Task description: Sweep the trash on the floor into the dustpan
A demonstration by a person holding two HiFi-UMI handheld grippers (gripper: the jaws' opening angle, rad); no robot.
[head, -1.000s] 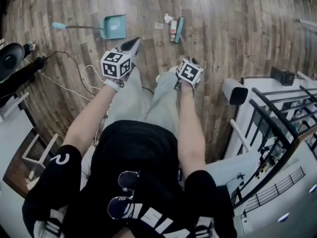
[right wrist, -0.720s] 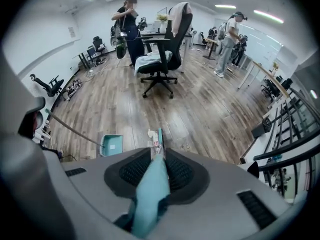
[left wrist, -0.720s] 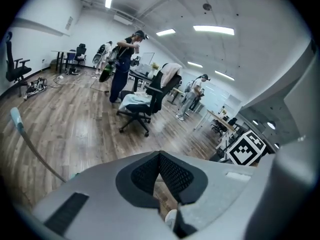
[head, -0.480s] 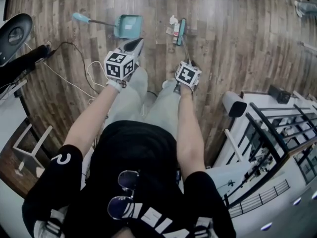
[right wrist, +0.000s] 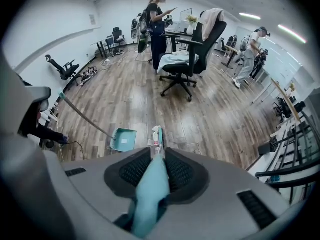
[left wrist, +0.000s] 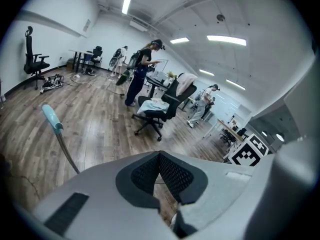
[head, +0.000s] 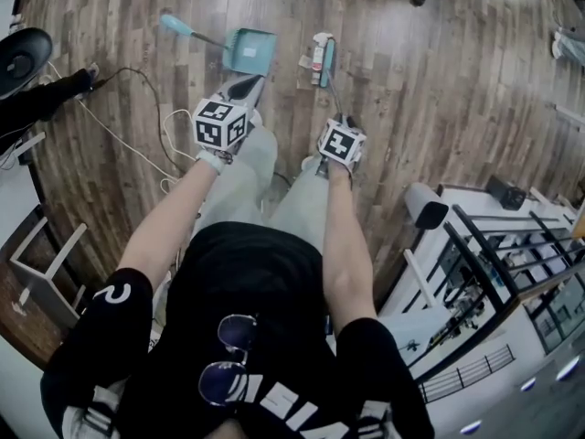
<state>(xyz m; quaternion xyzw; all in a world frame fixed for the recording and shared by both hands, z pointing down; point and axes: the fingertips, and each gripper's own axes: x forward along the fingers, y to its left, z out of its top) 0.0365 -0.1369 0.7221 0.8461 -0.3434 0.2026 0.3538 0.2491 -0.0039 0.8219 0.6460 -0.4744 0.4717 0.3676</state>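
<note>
One gripper's working: right gripper (head: 339,126) clamps the broom (head: 326,60), left gripper (head: 239,90) closed on nothing. Unheld dustpan (head: 249,49) could skid, scattering trash (head: 316,51).

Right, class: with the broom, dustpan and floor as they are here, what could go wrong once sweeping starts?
1. The dustpan lies unheld, and the left gripper is shut and empty, so swept trash may push the pan away.
2. The right gripper alone holds the broom, far from its head, so strokes may wander.
3. Loose cables lie near the feet: a trip risk.
</note>
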